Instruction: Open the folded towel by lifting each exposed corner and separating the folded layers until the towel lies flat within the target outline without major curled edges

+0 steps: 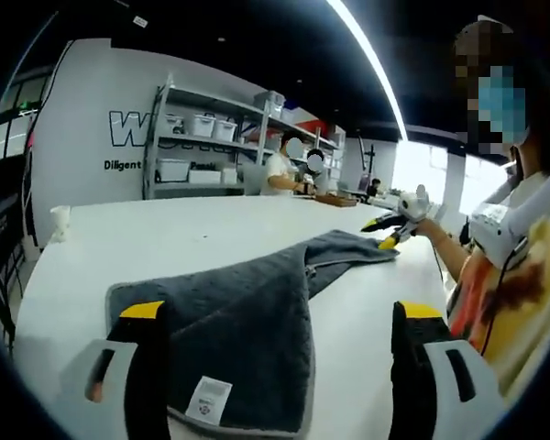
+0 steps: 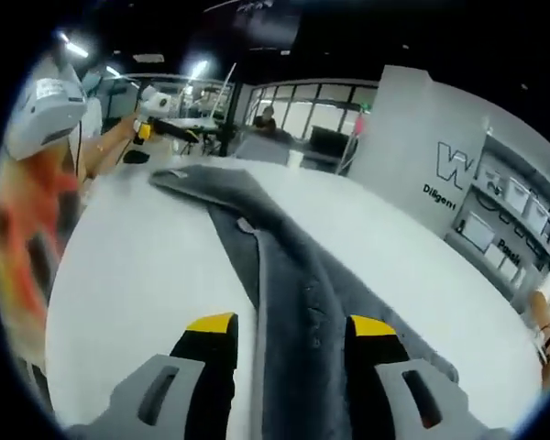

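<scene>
A long white table point(image 1: 211, 229) stands before grey shelving point(image 1: 202, 137) and a wall lettered "W" and "Diligent". The grey towel point(image 1: 247, 312) lies across it, partly unfolded, one layer still doubled. The left gripper point(image 1: 284, 367) gapes wide over the tagged point(image 1: 208, 401) end; the right gripper point(image 2: 289, 367) straddles a ridge, apparently closing. Next, I'd judge, lift and spread that fold.

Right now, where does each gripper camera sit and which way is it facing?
Left gripper view: rides the left gripper, low at one end of the gray towel, facing along it toward the right gripper.
Right gripper view: rides the right gripper, looking down the towel's bunched length.
Shared: towel, white table.
</scene>
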The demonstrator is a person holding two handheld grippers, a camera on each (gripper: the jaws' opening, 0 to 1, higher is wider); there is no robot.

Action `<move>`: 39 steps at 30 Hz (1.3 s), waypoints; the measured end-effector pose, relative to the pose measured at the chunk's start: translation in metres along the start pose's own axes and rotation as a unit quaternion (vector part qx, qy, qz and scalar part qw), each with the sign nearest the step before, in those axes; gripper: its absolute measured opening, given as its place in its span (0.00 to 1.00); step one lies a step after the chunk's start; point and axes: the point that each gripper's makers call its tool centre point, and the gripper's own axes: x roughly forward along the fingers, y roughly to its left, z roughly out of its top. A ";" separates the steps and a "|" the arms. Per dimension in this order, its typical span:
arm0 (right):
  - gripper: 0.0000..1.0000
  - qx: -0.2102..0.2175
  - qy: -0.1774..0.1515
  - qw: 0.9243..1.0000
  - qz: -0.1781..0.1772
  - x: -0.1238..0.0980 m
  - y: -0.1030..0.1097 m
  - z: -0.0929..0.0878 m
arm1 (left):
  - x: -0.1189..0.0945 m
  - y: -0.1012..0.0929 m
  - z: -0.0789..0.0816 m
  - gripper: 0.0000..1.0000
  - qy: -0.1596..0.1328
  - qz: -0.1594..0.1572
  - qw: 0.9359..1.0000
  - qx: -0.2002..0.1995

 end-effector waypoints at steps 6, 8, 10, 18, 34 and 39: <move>0.29 -0.053 0.043 0.998 -0.013 0.022 0.009 -0.006 | 0.003 0.000 -0.005 0.98 0.008 -0.003 1.000 -0.001; 0.24 -0.068 0.061 0.996 -0.021 0.026 0.009 -0.011 | 0.004 0.001 -0.006 0.98 0.011 -0.002 1.000 -0.001; 0.22 -0.072 0.067 0.995 -0.020 0.030 0.013 -0.015 | 0.004 0.001 -0.007 0.98 0.011 -0.002 1.000 -0.002; 0.14 -0.096 0.105 0.990 -0.021 0.042 0.019 -0.032 | 0.009 0.004 -0.014 0.98 0.025 0.003 1.000 -0.008; 0.00 -0.067 0.059 0.996 -0.029 0.023 0.015 -0.016 | 0.001 0.019 -0.054 0.91 0.130 0.045 0.990 0.023; 0.00 -0.052 0.031 0.998 -0.007 0.004 0.024 -0.008 | 0.000 0.020 -0.055 0.95 0.133 0.045 0.990 0.030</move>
